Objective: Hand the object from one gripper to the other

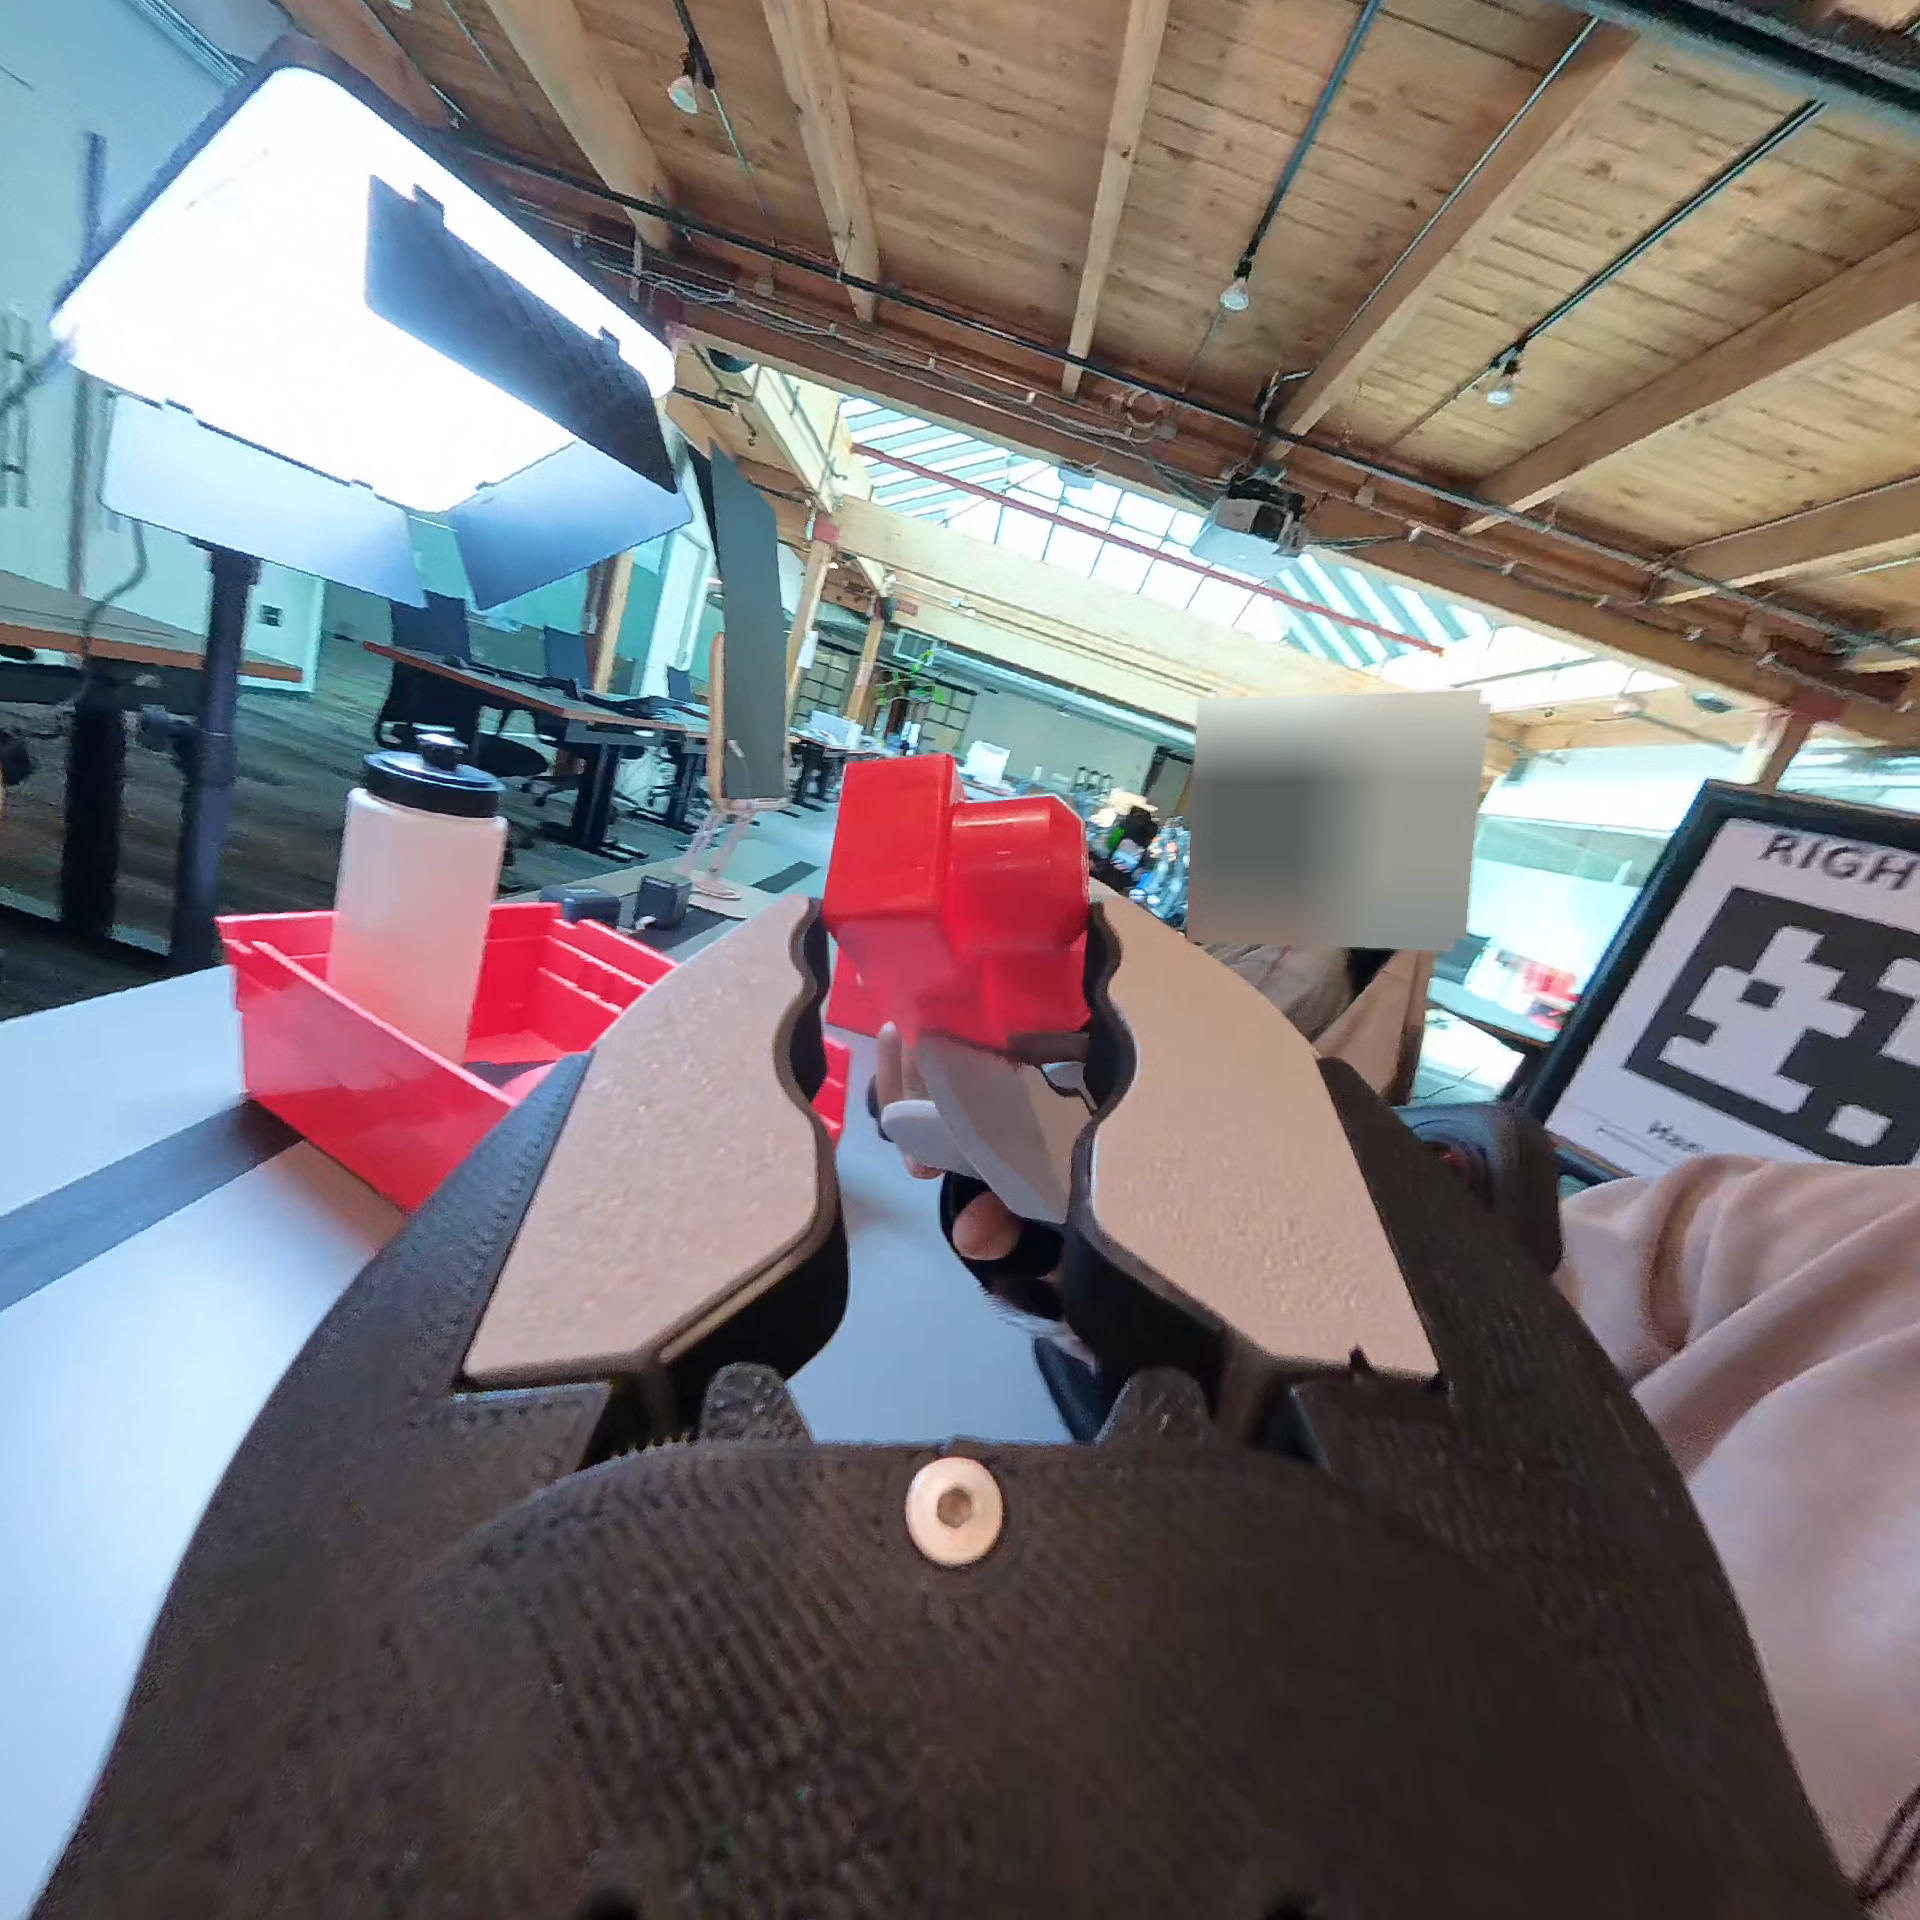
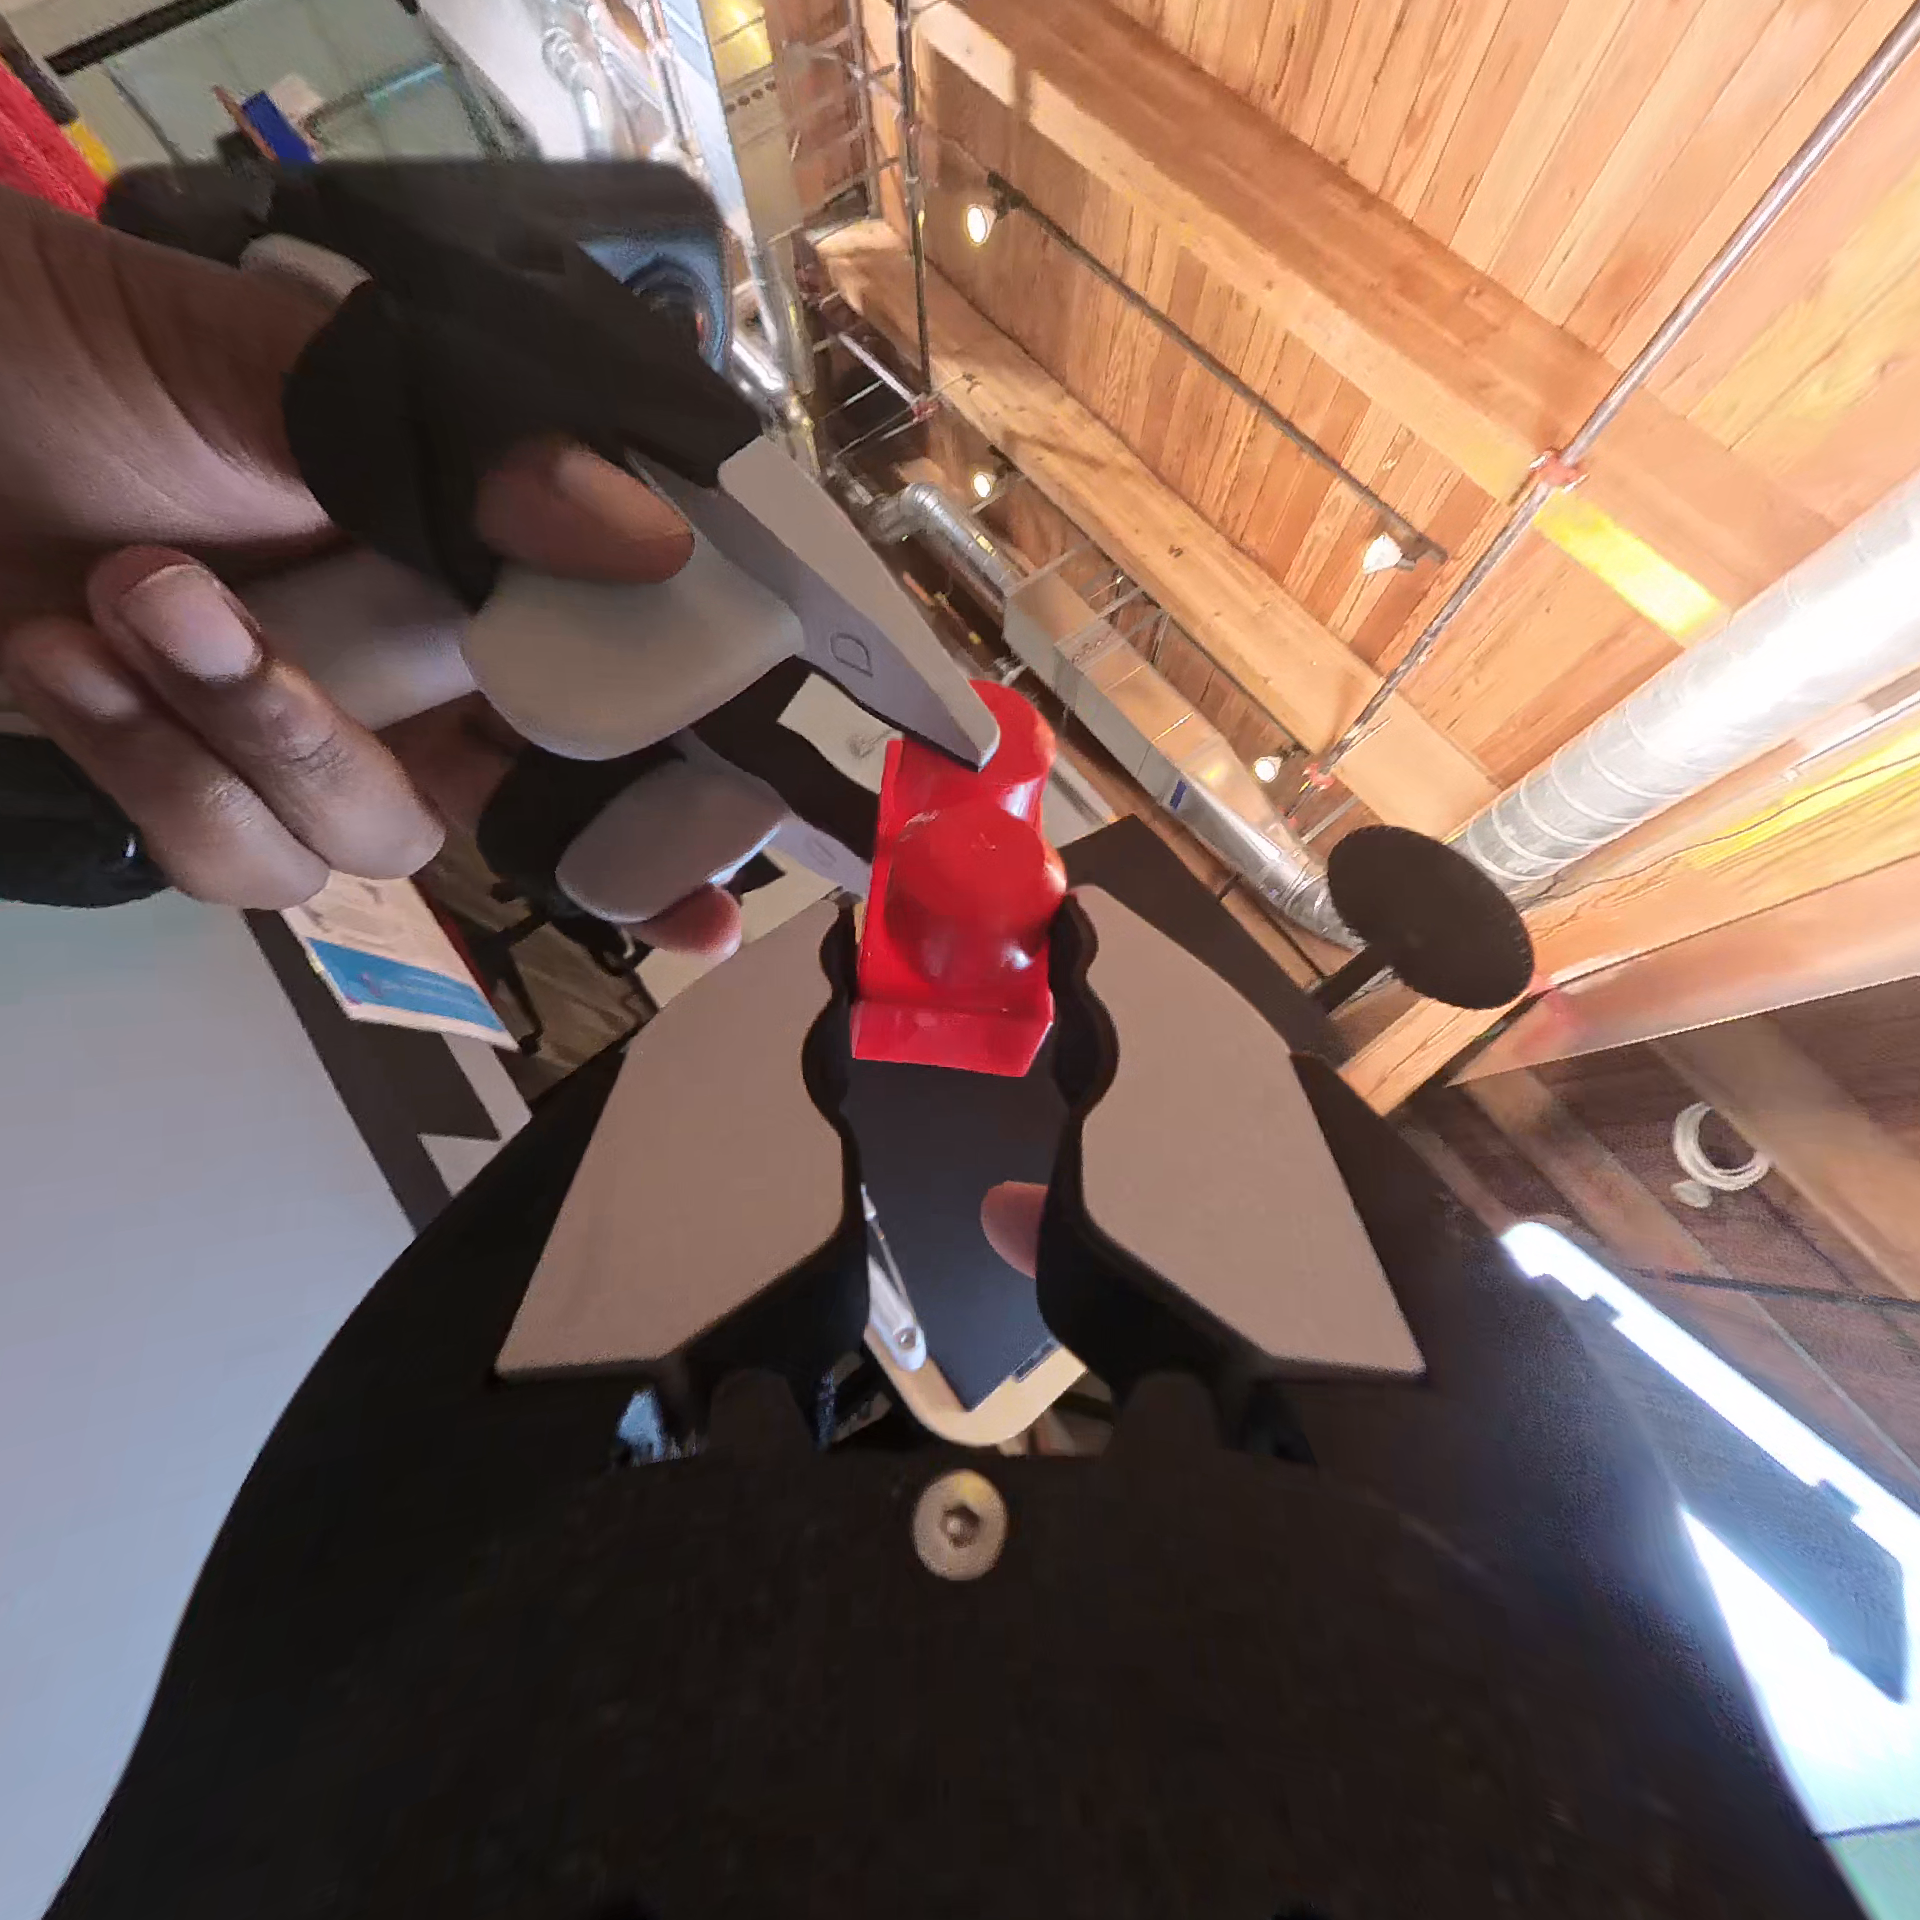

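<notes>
Bg only: red bin [image 1: 343, 1049] sat on white table [image 1: 104, 1091], white bottle w/ black cap [image 1: 416, 904] standing upright in it. Dark tape strip [image 1: 125, 1195] ran across tabletop up to the bin. Lit panel lamp w/ barn doors [image 1: 343, 301] stood on a stand behind. Framed marker board [image 1: 1766, 997] at right edge. Desks/chairs farther back, blurry, prob. office space. Wood-beam ceiling [image 1: 1351, 208] overhead.

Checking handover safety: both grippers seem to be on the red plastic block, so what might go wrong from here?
1. The left gripper and right gripper both pinch the red plastic block only at their tips; it may slip and drop.
2. Pulling apart before one opens could twist it loose.
</notes>
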### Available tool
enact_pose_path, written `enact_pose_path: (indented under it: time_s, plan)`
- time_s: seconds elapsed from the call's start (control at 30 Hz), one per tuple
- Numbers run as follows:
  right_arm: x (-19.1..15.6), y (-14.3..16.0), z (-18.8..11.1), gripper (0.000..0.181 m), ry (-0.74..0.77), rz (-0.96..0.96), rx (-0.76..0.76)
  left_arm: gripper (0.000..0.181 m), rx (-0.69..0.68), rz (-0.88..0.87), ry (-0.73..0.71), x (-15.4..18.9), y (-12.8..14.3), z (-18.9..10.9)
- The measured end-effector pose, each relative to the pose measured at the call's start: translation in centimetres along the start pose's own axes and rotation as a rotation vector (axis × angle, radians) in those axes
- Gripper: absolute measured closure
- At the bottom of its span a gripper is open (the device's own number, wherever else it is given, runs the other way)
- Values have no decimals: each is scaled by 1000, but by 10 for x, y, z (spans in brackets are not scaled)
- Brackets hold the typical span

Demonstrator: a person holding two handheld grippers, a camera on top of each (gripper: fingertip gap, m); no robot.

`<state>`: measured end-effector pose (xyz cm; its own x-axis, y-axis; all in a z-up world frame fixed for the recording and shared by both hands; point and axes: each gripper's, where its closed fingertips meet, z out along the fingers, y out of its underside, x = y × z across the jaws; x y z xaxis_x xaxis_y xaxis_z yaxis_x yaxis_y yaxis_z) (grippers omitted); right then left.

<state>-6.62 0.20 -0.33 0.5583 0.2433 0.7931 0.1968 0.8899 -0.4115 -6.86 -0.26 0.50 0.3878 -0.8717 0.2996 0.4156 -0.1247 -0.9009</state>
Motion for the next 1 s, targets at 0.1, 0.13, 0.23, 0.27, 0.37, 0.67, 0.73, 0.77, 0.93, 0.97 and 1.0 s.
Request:
enact_pose_path:
  time_s: [0.1,0.13,0.23,0.27,0.37,0.67,0.73,0.77,0.93,0.97,1.0]
  plan:
    - [-9,9,2,144,-53,20,-28,134,-30,112,-66,-8,1,-3]
    - [-13,11,3,143,-76,18,-37,135,-40,152,-87,-10,1,-4]
    - [-26,18,5,142,-215,135,-72,135,-94,391,-195,-17,-4,-11]
    - [-31,21,5,140,-299,267,-96,135,-130,527,-253,-21,-7,-14]
    - [-42,14,0,125,-612,923,-176,135,-245,1007,-405,-22,-14,-24]
    - [-43,0,-8,110,-906,1735,-272,135,-503,1906,-442,-25,27,-20]
    - [-50,1,-8,109,-912,1765,-315,135,-538,1982,-425,-28,39,-17]
    - [-53,3,-8,114,-909,1773,-334,133,-544,2012,-415,-28,44,-15]
    - [-39,-3,-6,133,-936,1889,-174,141,-464,2000,-393,-17,40,-13]
    - [-34,-5,-6,135,-950,1915,-117,144,-443,1956,-377,-14,38,-12]
    - [-28,-7,-7,135,-964,1927,-58,146,-418,1898,-373,-11,35,-12]
